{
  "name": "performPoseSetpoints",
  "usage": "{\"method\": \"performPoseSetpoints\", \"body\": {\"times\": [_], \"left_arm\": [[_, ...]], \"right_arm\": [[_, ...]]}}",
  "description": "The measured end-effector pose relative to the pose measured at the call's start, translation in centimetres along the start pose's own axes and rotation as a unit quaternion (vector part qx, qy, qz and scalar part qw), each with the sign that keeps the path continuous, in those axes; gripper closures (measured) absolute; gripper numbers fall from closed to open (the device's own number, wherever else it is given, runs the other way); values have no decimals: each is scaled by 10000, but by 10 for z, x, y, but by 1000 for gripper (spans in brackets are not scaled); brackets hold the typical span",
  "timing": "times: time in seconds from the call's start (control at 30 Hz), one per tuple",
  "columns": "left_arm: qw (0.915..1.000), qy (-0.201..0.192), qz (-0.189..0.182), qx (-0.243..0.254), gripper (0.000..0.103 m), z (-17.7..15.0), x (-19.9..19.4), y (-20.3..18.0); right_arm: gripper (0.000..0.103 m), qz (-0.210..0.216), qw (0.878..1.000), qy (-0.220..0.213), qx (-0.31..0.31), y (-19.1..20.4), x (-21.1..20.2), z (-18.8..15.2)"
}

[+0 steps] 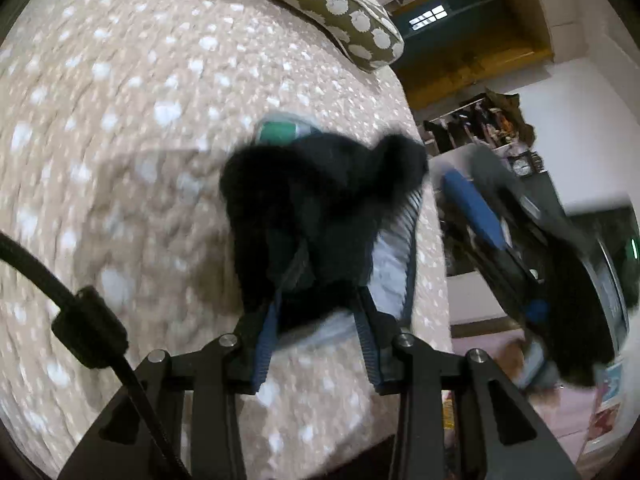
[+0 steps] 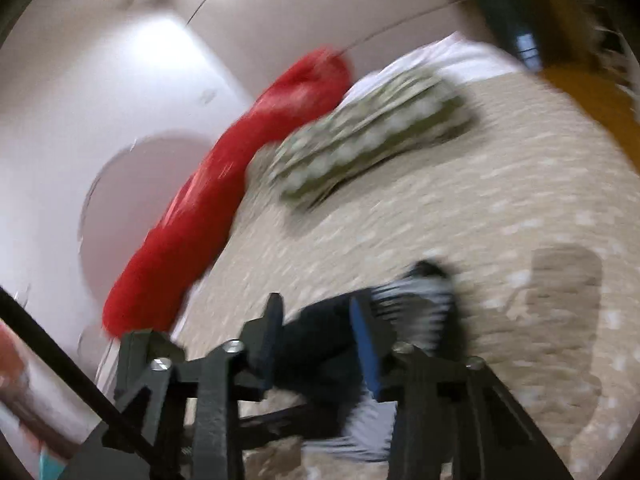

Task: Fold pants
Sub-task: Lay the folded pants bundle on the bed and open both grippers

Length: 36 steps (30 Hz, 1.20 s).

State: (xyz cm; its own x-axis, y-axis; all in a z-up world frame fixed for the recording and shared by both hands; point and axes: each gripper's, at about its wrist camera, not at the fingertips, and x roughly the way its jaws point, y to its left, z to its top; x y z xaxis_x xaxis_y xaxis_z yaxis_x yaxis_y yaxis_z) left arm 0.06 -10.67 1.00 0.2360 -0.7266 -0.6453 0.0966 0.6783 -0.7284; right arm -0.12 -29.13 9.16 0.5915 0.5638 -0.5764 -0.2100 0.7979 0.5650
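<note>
Pants, dark fleecy ones, hang bunched over the bed, both grippers' jaws clamped on them; soft, floppy cloth, best held at waistband corners.

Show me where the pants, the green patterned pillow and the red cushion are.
pants (image 1: pixel 320 200), left wrist view, on the bunched dark fabric in the left gripper.
green patterned pillow (image 2: pixel 368 136), right wrist view, on its top face.
red cushion (image 2: pixel 224 176), right wrist view, on its middle.

Beige white-dotted bed cover, olive patterned pillow lying on it, red cushion along its edge
</note>
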Motion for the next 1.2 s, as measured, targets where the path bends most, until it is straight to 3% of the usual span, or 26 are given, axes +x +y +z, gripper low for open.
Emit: {"method": "performPoseSetpoints", "body": {"times": [0.1,0.17,0.3,0.5,0.67,0.77,0.9,0.93,1.0,1.2], "left_arm": [[10000,3,-28,-47,68,-18,-9,8],[9999,65,70,-33,68,-28,-13,13],[9998,59,169,-7,66,-40,-23,22],[9997,-129,168,-102,64,-48,-40,32],[9986,-318,422,-65,61,-53,-53,33],[9971,-475,590,-25,57,-55,-63,33],[9938,-672,876,106,53,-58,-71,27],[9924,-734,971,178,53,-61,-74,24],[9882,-880,1204,363,52,-64,-76,14],[9629,-1420,1890,1301,45,-83,-81,-37]], "right_arm": [[71,-166,9984,536,85,-4,41,3],[71,-19,9940,921,585,-22,69,3],[71,8,9925,1046,635,-29,73,1],[68,-37,9985,548,-64,-1,29,-5],[68,-502,9966,499,-425,-4,13,-32],[68,-752,9948,584,-359,-21,8,-54],[68,-612,9973,356,-220,-33,-15,-73],[66,-577,9978,275,-186,-32,-25,-76],[50,-571,9983,50,-113,-31,-44,-83],[46,-969,9945,-372,121,-29,-80,-112]]}}
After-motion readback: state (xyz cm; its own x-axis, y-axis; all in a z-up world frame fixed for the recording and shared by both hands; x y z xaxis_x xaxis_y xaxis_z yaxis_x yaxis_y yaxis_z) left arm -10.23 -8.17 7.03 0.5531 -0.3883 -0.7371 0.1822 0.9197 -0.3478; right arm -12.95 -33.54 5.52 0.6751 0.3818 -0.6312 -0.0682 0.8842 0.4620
